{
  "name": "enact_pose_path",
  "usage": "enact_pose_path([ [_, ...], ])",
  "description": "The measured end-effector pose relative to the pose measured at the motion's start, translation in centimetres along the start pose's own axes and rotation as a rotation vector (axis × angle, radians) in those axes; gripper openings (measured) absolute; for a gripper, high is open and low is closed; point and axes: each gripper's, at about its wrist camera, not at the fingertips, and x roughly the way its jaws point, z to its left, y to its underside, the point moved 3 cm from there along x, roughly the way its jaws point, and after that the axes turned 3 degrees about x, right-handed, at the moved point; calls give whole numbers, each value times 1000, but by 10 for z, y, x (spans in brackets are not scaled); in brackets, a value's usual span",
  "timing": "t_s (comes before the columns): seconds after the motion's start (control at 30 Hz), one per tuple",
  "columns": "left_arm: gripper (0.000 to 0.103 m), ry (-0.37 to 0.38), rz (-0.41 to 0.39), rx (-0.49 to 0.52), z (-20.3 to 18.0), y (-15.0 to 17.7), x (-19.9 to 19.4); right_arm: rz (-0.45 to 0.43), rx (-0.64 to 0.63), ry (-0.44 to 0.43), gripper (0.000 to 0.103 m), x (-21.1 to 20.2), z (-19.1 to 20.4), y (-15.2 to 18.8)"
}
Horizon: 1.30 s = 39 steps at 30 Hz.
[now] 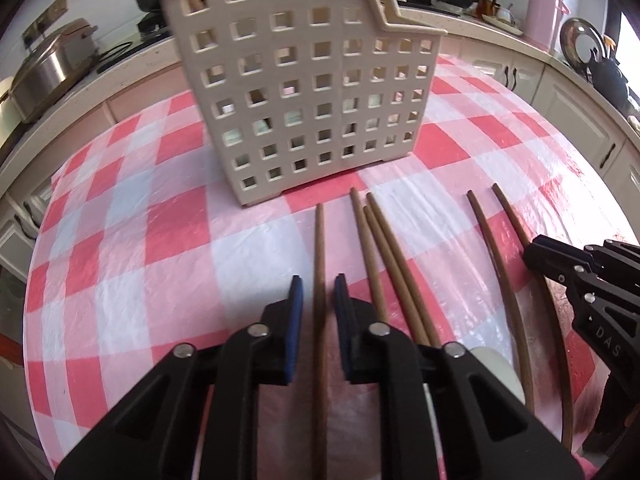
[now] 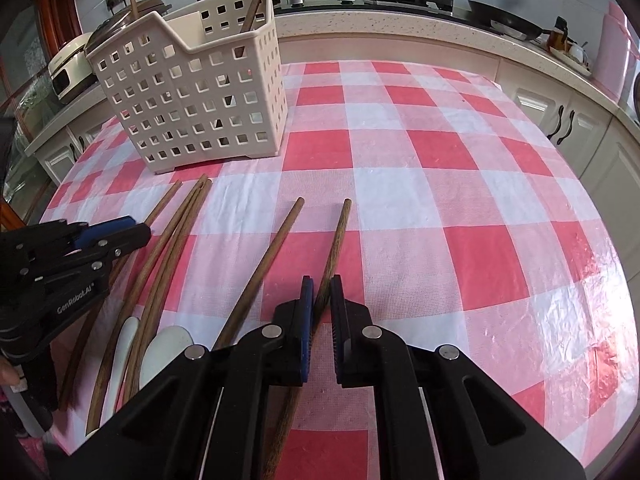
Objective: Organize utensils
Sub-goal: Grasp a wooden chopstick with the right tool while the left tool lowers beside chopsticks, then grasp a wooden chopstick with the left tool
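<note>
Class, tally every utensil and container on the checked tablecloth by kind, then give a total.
Basket: 1
Standing chopsticks inside it: 2
Lying chopsticks on the cloth: 6
White spoons: 2
Total: 11

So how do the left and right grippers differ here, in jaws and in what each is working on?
The left gripper has wider jaws that straddle the leftmost chopstick with a gap on each side; the right gripper has narrow jaws with the rightmost chopstick running between them, contact unclear. The left one's stick has three neighbours close by; the right one's has a single neighbour. Both are low over the checked tablecloth.
</note>
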Motion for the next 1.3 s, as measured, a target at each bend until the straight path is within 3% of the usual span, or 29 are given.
enact_pose_path([
  [0.1, 6, 1, 2, 15, -2, -1, 1, -4, -18, 10, 8, 1, 2, 0],
  [0.33, 6, 18, -30, -44, 7, 4, -7, -11, 39, -44, 6, -2, -6, 0],
  [0.47, 6, 20, -76, -64, 13, 6, -26, -58, 52, -75, 6, -15, -4, -4],
  [0.93, 6, 18, -311, -150, 33, 8, -122, -257, 22, -138, 6, -89, 17, -21],
  [1.3, 6, -63, -496, -156, 23, 24, -191, -389, -25, -135, 6, -143, 31, -17],
])
